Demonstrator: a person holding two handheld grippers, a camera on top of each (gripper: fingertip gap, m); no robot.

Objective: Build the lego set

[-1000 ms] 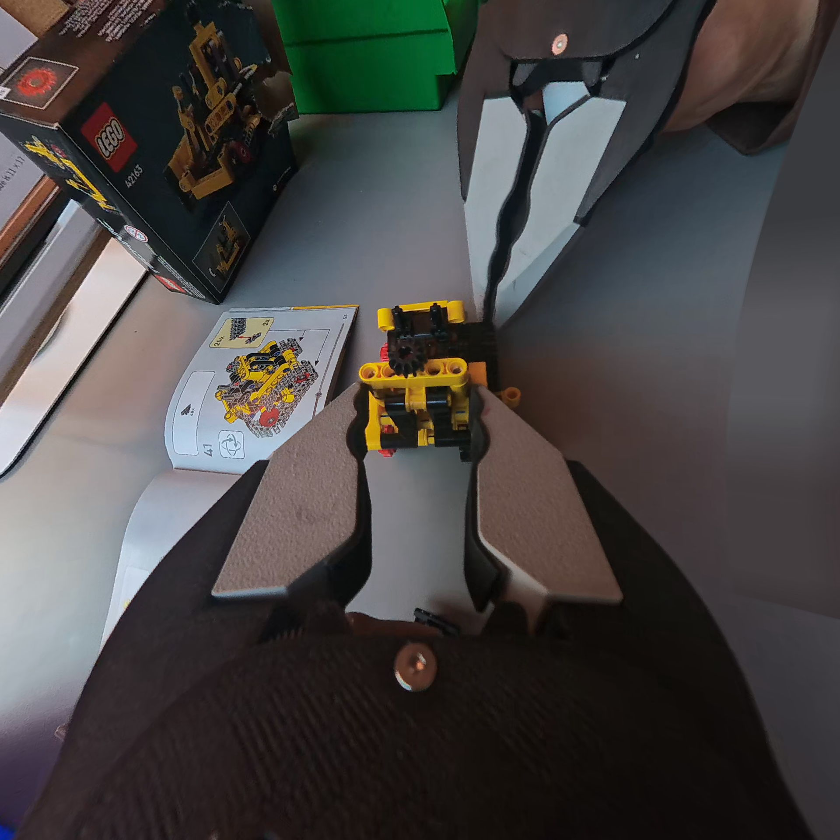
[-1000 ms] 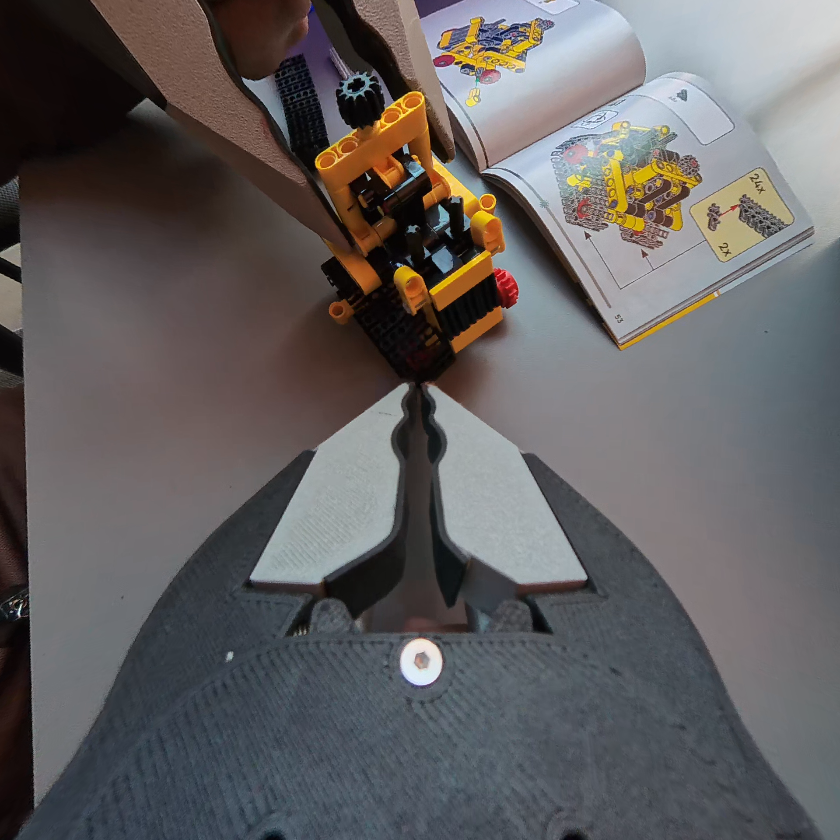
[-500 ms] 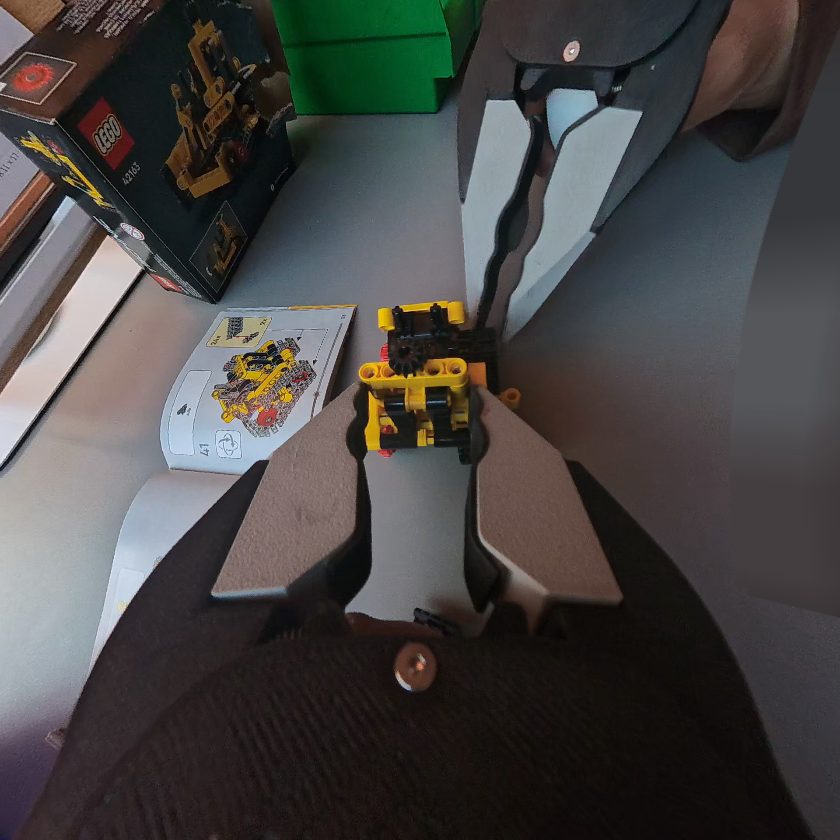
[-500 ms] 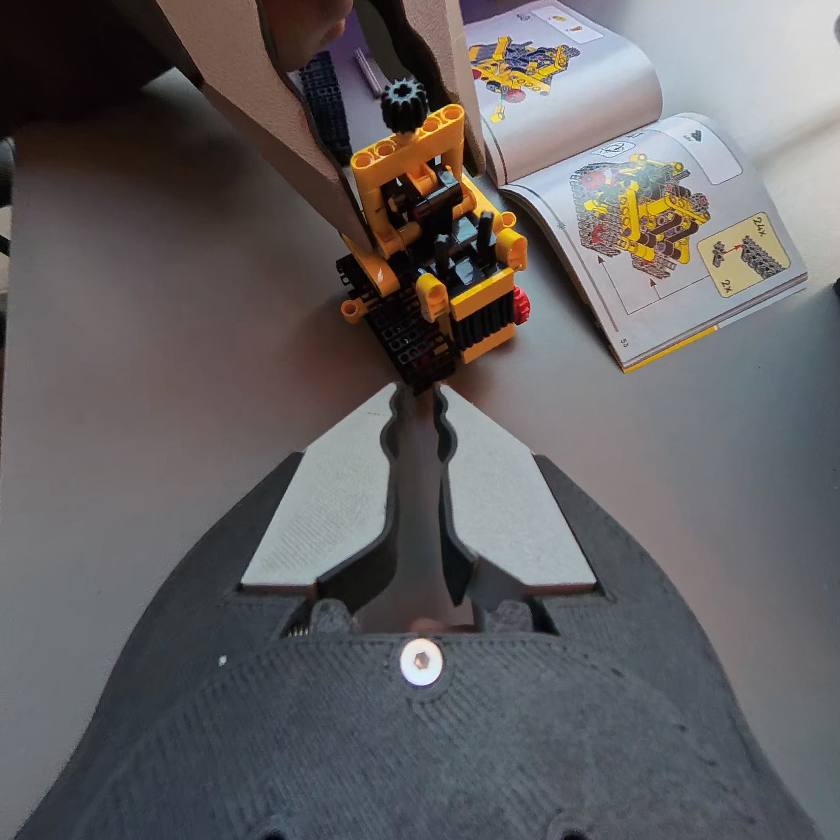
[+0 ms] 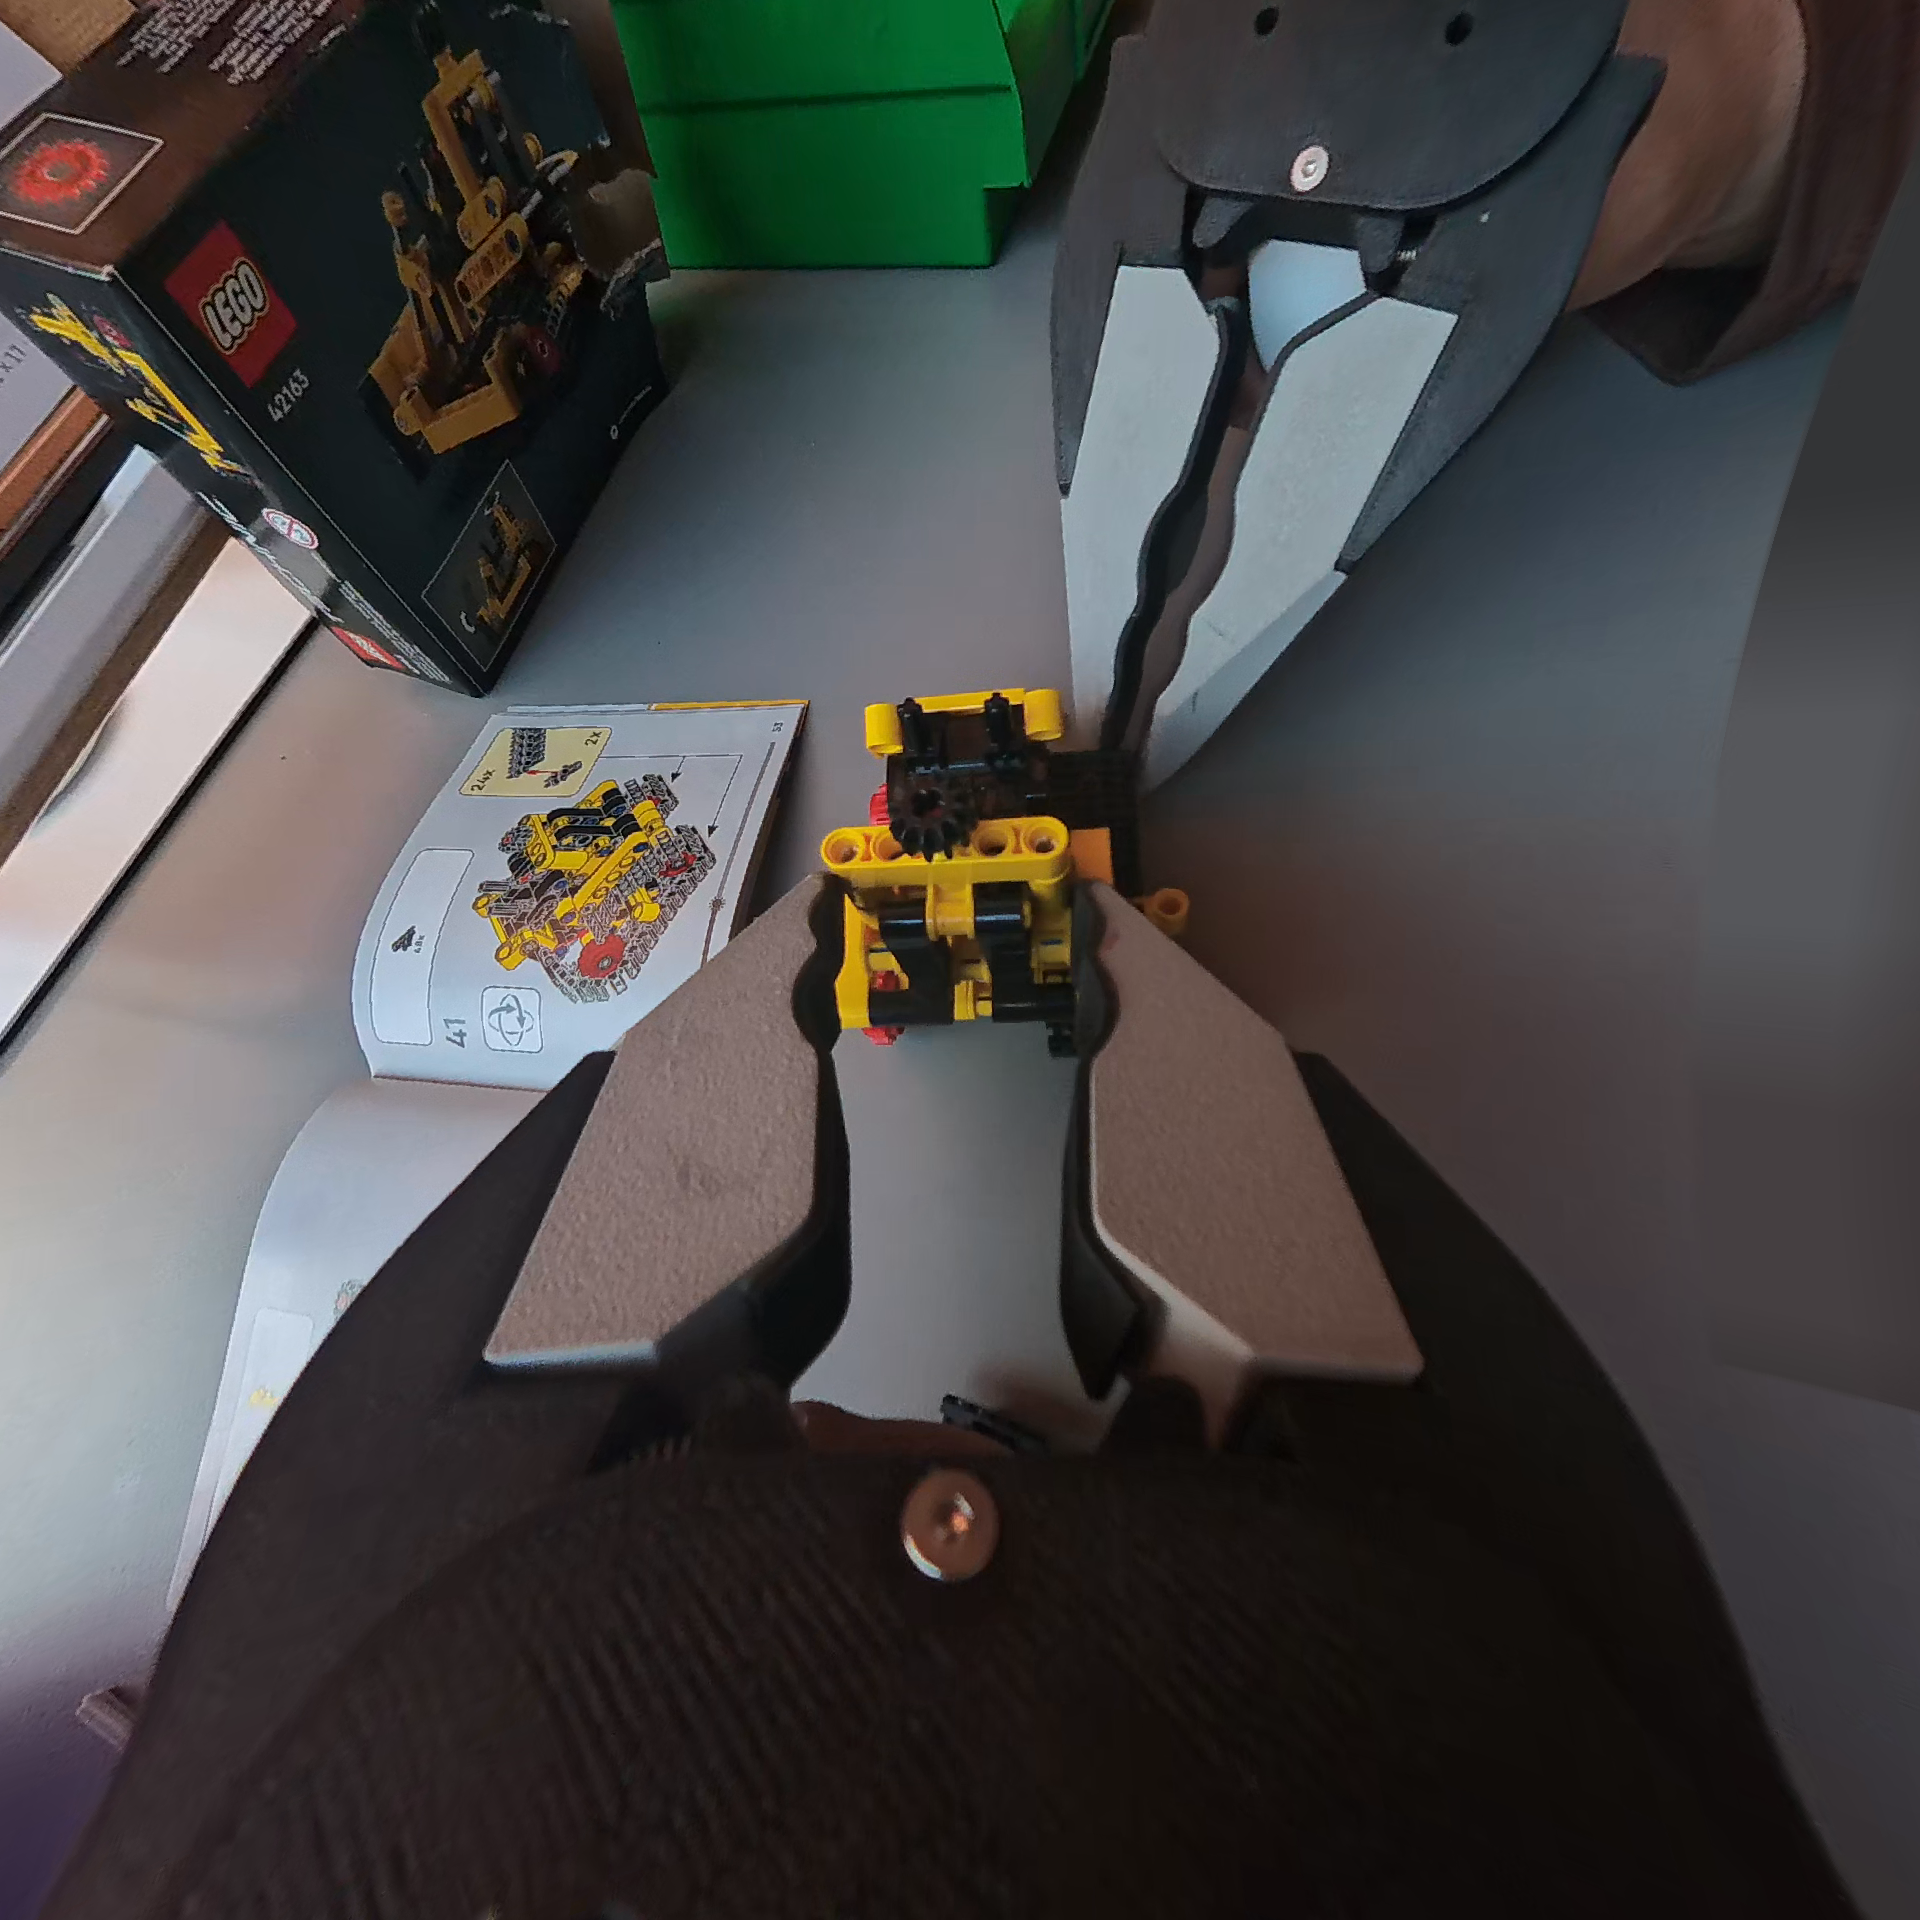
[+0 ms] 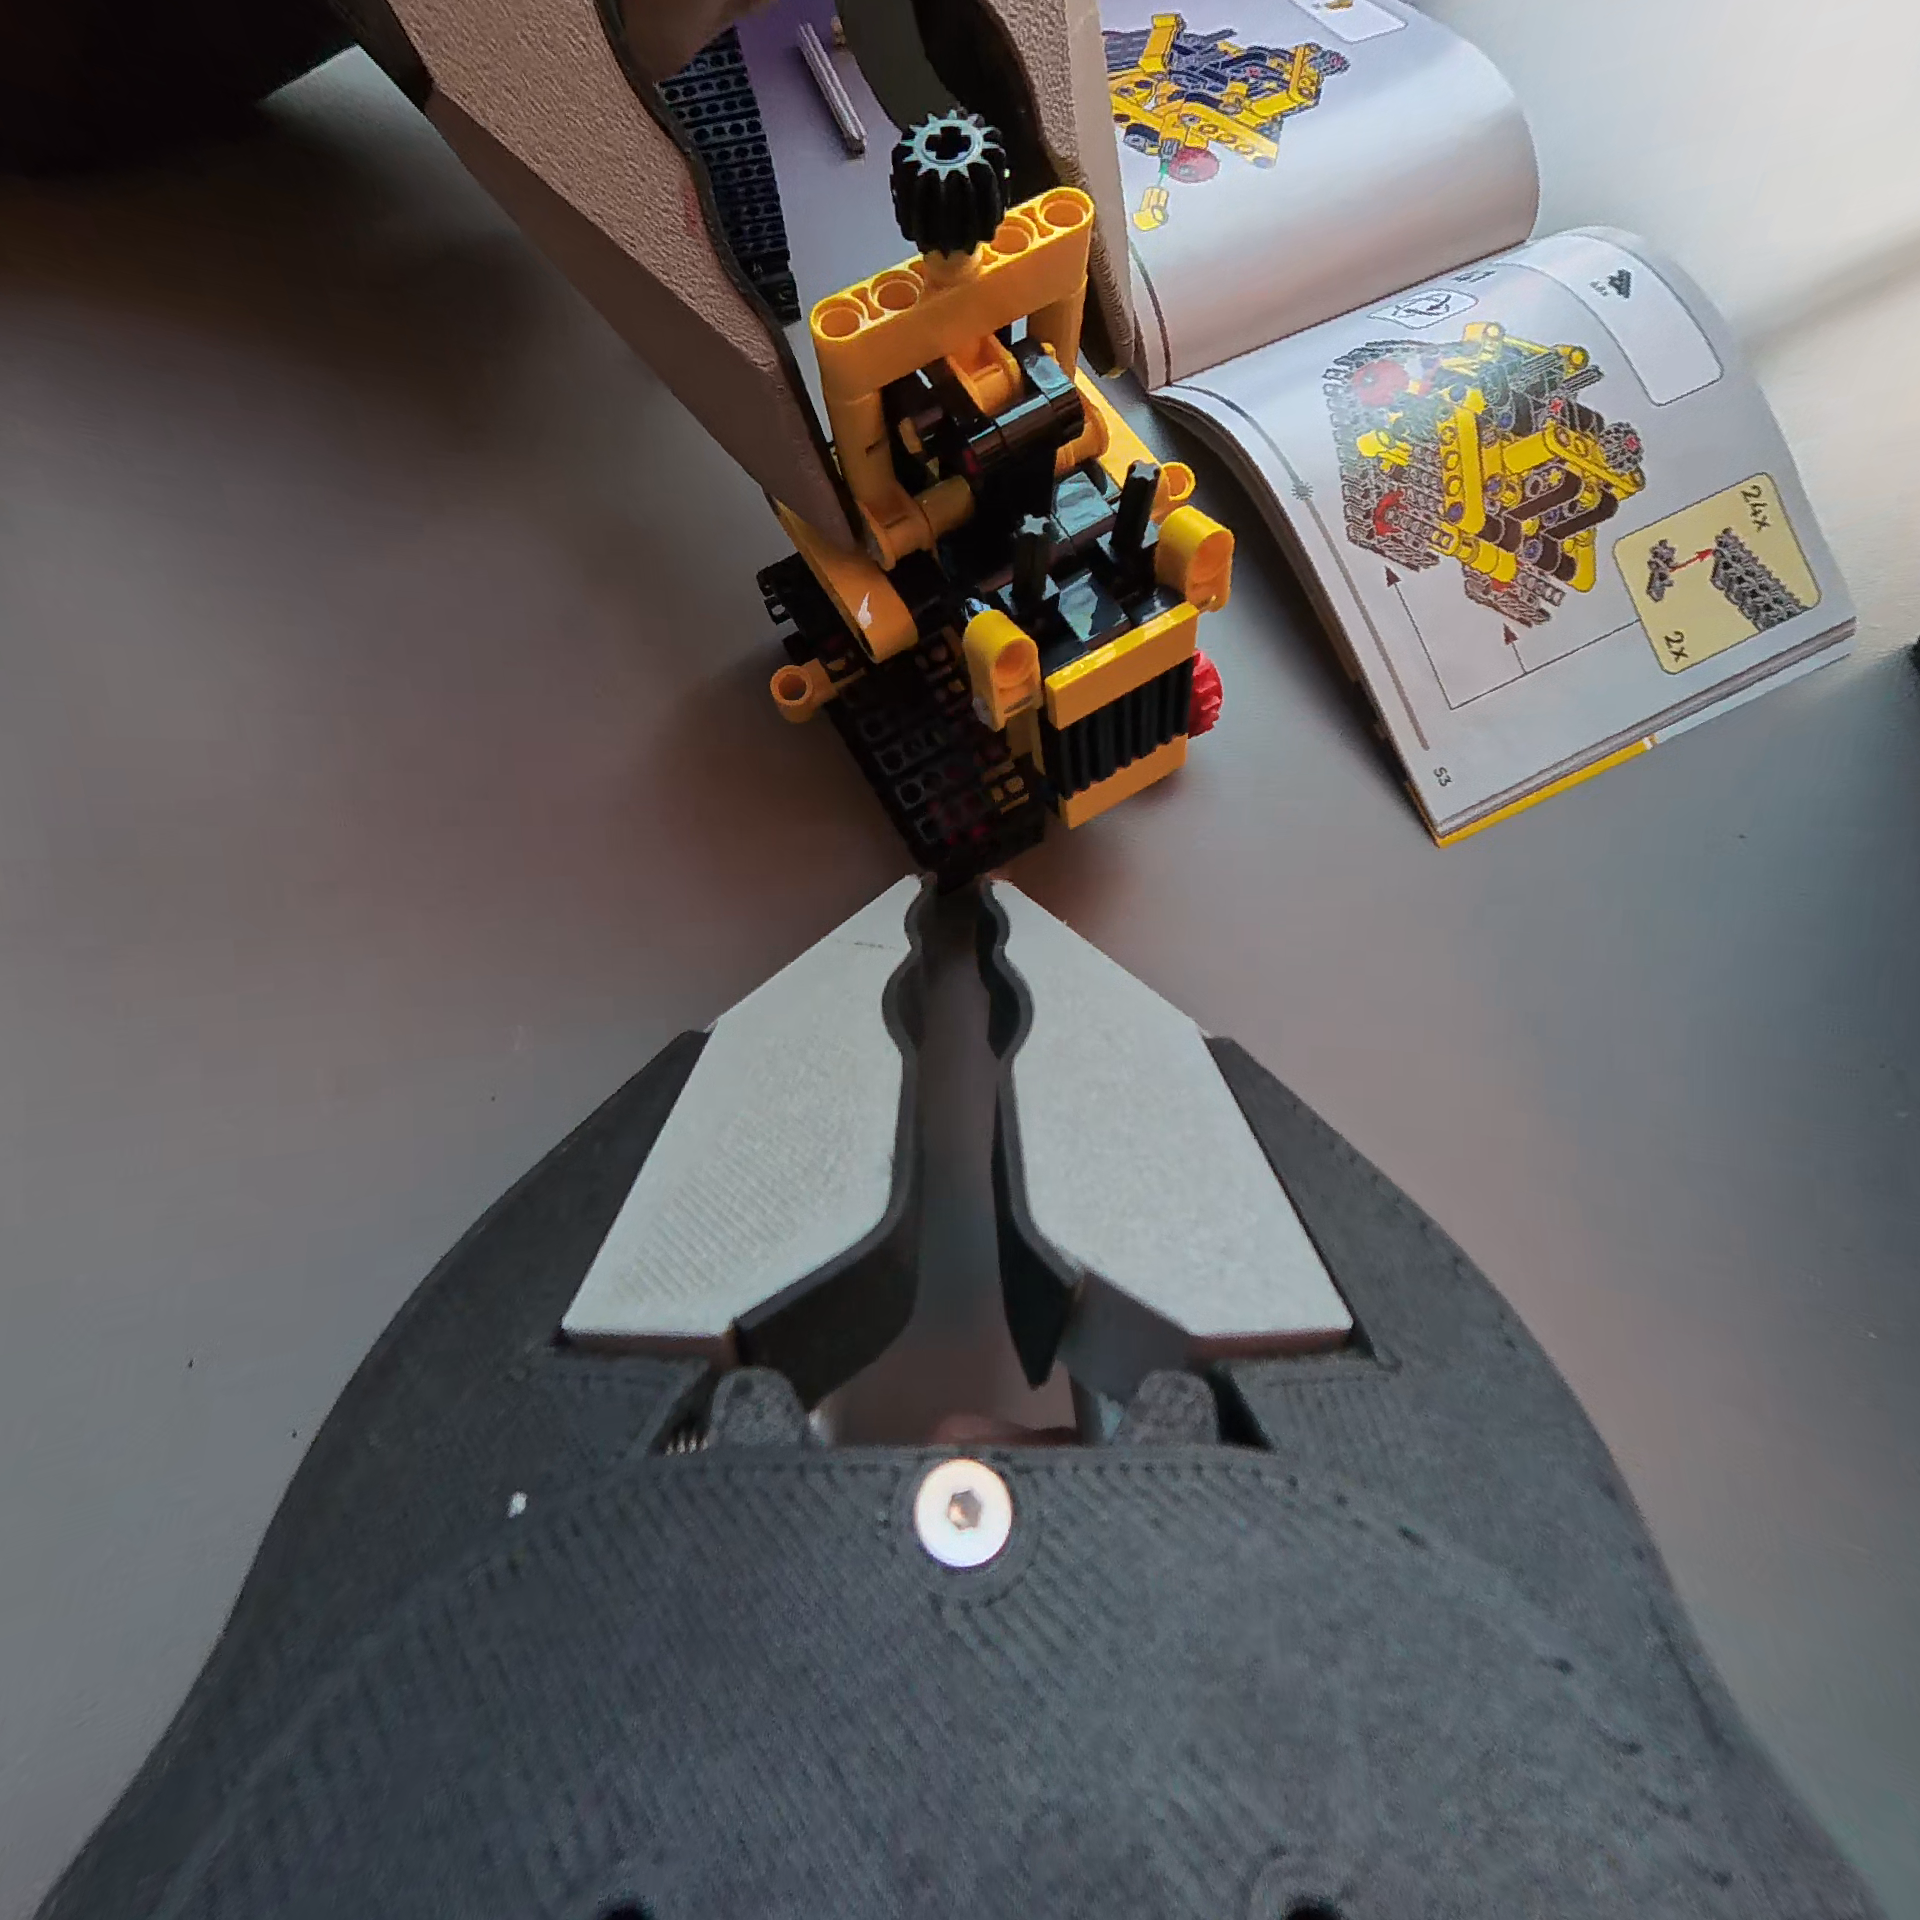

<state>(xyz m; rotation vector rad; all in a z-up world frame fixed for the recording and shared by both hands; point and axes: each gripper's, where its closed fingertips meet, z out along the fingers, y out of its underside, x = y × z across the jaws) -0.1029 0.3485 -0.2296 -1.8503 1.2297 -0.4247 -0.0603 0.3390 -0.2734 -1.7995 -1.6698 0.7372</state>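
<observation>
A yellow and black lego vehicle [image 5: 945, 852] stands on the grey table, with a black gear on top of its yellow frame. My left gripper [image 5: 951, 935] is shut on its body from the rear; its fingers [image 6: 675, 260] also show in the right wrist view, around the vehicle [image 6: 997, 582]. My right gripper [image 6: 954, 888] faces it from the other side. Its jaws are almost closed, pinching the end of the black track [image 6: 935, 769] along the vehicle's side. The right gripper [image 5: 1127, 748] also shows in the left wrist view, at the track [image 5: 1101, 779].
An open instruction booklet [image 5: 561, 894] lies left of the vehicle and shows in the right wrist view [image 6: 1507, 520]. The black set box [image 5: 343, 343] and a green box [image 5: 831, 135] stand at the back. A loose black track strip [image 6: 727, 156] and a grey axle [image 6: 831, 94] lie behind the left gripper. My hands' fingertips stand some 7 cm from each other.
My right gripper was fully shut at the track's end, opened slightly, and now pinches it. The vehicle and my left gripper have barely moved.
</observation>
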